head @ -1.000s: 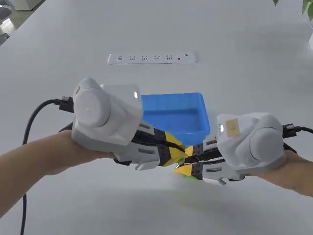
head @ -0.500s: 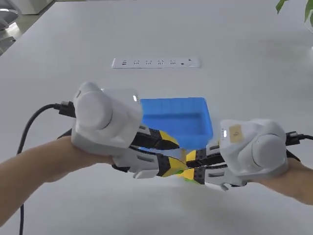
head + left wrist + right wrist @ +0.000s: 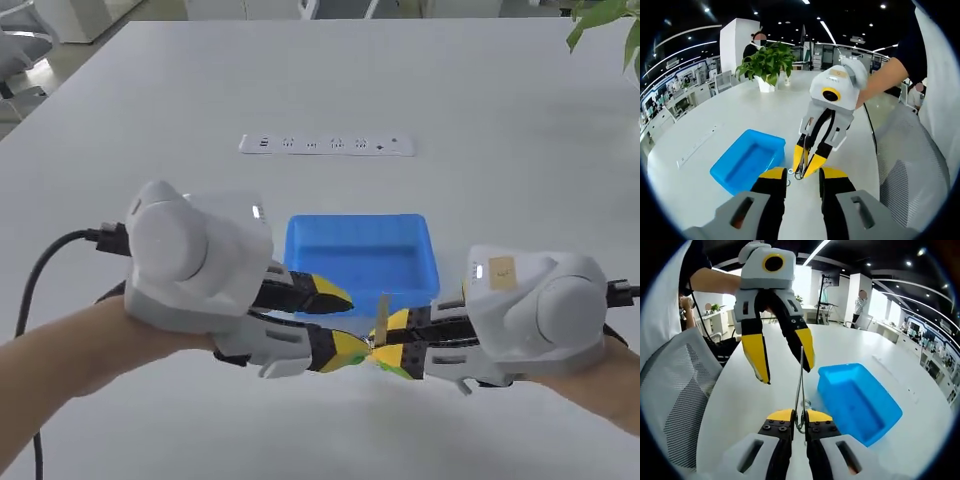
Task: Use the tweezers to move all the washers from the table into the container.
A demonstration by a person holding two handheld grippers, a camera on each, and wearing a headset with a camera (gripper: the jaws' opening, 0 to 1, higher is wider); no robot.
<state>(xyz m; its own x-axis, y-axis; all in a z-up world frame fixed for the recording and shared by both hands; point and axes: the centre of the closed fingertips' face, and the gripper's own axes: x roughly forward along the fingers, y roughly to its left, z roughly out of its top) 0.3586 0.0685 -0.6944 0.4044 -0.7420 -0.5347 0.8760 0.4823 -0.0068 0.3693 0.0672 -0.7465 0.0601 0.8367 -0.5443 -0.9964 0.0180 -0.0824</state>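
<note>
One wide white tabletop (image 3: 470, 110) carries everything, and a grey mesh chair (image 3: 670, 400) stands at its near edge. Next in size, a blue rectangular plastic container (image 3: 360, 255) sits open and upright towards the middle of the tabletop, with its bare blue floor on view. Both claws meet just on the near-edge side of the container, tip to tip. The left claw (image 3: 350, 322), white-bodied with yellow-tipped black jaws, is spread wide and grips nothing. The right claw (image 3: 800, 416), of the same make, is pinched tight on the slim metal tweezers (image 3: 800, 375). These stick straight out from between its jaws and reach up into the gap of the left claw, close beside one yellow tip; whether they touch it I cannot tell. A white power strip (image 3: 325, 145) lies flat beyond the container, towards the far edge. A green potted plant (image 3: 767, 62) stands near a far corner. Small metal washers (image 3: 789, 171) lie on the tabletop under the meeting claws, between the container and the near edge, too small to count.
</note>
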